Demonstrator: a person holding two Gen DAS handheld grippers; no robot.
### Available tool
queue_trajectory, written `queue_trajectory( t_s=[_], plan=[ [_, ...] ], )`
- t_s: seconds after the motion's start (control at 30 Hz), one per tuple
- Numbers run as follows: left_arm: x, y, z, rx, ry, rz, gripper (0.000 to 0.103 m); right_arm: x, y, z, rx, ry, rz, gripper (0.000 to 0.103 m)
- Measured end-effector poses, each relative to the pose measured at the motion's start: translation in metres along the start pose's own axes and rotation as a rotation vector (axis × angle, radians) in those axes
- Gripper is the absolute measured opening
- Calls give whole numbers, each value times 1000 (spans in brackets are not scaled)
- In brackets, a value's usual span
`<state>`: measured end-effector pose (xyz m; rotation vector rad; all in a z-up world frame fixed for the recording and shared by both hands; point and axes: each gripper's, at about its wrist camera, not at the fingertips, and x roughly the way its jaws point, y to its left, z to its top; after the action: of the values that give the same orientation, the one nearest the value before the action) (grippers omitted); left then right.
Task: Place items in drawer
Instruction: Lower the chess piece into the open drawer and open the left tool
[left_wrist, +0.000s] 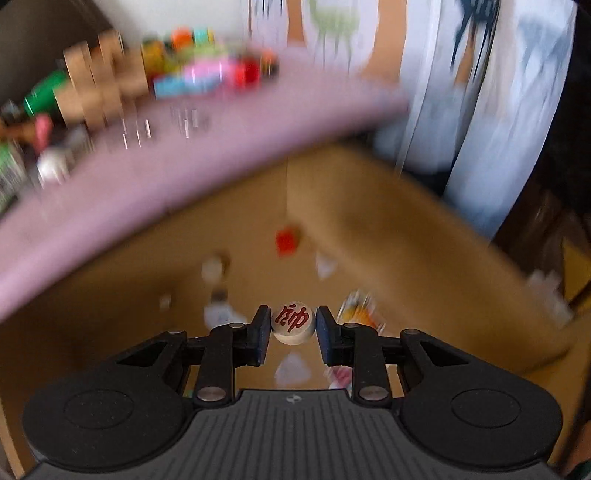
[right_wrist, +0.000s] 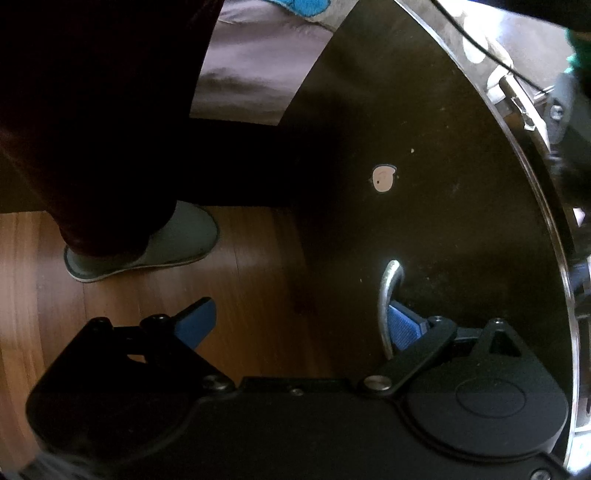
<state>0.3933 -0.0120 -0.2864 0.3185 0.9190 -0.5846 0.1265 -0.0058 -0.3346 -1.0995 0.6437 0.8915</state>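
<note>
My left gripper (left_wrist: 293, 328) has its jaws clamped on a round wooden game piece (left_wrist: 293, 323) with a red character on its face; the piece sits between the two pads, touched on both sides. I hold it above the open drawer (left_wrist: 424, 258), whose brown floor and side wall fill the lower half of the left wrist view. Small things lie blurred on the drawer floor, among them a red block (left_wrist: 287, 240) and some pale bits I cannot identify. Beyond the drawer runs a pink counter (left_wrist: 221, 155) with a blurred heap of colourful items (left_wrist: 207, 74) on it.

My right gripper (right_wrist: 301, 325) has its jaws wide apart. One blue pad (right_wrist: 404, 328) is tucked behind the silver handle (right_wrist: 388, 295) on the dark drawer front (right_wrist: 424, 184); the other hangs free over the wooden floor (right_wrist: 110, 325). A grey slipper (right_wrist: 147, 247) stands on that floor.
</note>
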Motion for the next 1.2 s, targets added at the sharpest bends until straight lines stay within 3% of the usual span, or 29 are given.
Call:
queue_trajectory(
  t_s=[0.27,0.67,1.13,1.2],
  plan=[
    [47,4,-19,18,160,10,26,1,0,2,-8,13,0,100],
    [74,4,-27,-8,239,-10,26,0,3,-1,-40,0,4,100],
    [70,4,-24,9,223,43,26,1,2,1,-46,0,7,100],
    [68,5,-24,8,214,52,33,1,3,1,-44,2,6,100]
  ],
)
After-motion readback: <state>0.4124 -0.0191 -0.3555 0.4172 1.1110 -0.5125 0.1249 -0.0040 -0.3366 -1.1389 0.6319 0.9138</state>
